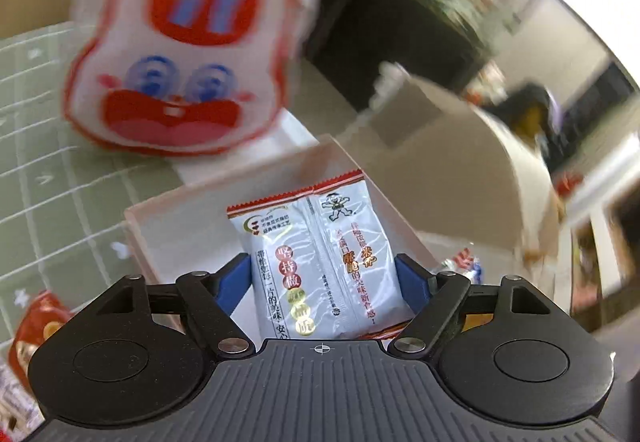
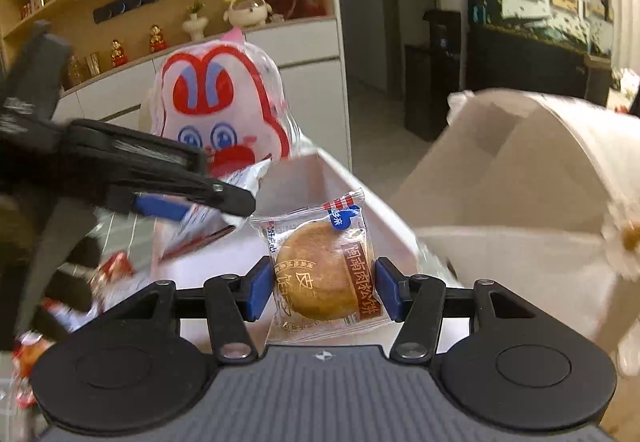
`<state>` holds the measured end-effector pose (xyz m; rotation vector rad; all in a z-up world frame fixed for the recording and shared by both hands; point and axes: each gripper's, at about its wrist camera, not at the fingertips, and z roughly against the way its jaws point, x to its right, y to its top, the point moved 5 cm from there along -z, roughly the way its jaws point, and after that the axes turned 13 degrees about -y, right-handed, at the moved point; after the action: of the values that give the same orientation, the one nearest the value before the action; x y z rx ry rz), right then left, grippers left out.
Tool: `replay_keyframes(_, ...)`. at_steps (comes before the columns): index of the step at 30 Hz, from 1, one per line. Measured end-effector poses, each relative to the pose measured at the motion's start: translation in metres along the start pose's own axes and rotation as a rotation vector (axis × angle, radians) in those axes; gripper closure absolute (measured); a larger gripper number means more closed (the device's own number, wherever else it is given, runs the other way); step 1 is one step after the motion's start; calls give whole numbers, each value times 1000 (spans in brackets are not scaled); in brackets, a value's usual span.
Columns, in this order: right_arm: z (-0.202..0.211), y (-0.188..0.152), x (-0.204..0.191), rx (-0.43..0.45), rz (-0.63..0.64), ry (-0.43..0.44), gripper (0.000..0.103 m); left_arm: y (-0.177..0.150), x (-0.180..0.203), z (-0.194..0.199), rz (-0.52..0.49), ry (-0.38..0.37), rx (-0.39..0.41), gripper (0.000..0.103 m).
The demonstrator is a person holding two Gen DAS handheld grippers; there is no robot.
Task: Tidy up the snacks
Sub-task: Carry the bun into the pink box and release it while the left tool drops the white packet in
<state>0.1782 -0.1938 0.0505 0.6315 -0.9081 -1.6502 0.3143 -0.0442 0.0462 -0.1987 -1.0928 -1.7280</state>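
Note:
My left gripper (image 1: 326, 282) is shut on a silver rice cracker packet (image 1: 320, 262) with red trim, held above a pale pink open box (image 1: 168, 214). My right gripper (image 2: 322, 288) is shut on a clear-wrapped round pastry (image 2: 320, 270), held above the same box (image 2: 344, 182). In the right wrist view the left gripper (image 2: 188, 198) comes in from the left with the silver packet (image 2: 212, 222) in its blue pads. A rabbit-face bag (image 1: 188, 42) in red, white and blue stands behind the box; it also shows in the right wrist view (image 2: 224, 102).
A green grid mat (image 1: 48, 146) covers the table. Red snack packets lie at the left (image 1: 36, 326), also in the right wrist view (image 2: 116, 266). A white curved container (image 2: 532, 178) stands right of the box. Shelves with figurines (image 2: 120, 22) are behind.

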Motion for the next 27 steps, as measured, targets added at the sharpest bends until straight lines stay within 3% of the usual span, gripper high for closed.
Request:
replay_keyframes(2,-20,10,-8,12,32,7,48,10,-6,6,52,-32,42,21)
replay_keyframes(5,-42,16,-17,-24,69,0,47,15,-8,10,61,-22,79,20)
replay_keyframes(7,-37,19,-17,-2,73,12,45,12,-5,8,-12,65,65,21)
replay_keyframes(9,-26,16,-13,26,68,8,35,7,-8,3,14,25,35,19)
replay_keyframes(11,-15,10,-7,28,51,16,34,2,-8,-4,7,89,9,21)
replay_keyframes(13,-6,1,-1,9,39,27,34,-3,-12,-9,74,45,-12,19)
replay_keyframes(15,5,-13,2,-6,33,30,34,-6,-9,-11,24,142,-20,21)
replay_keyframes(17,15,-28,3,-18,45,37,34,-13,-2,-6,30,87,-15,24)
replay_keyframes(19,23,-41,1,-26,62,37,34,-21,13,-1,-69,139,-34,25)
replay_keyframes(21,29,-55,-2,-42,68,41,34,-31,28,-1,-145,136,-89,24)
replay_keyframes(23,35,-65,-6,-65,54,54,34,-32,31,13,-154,209,-41,27)
replay_keyframes(27,45,-80,-15,-122,-2,103,34,-37,18,70,22,167,122,27)
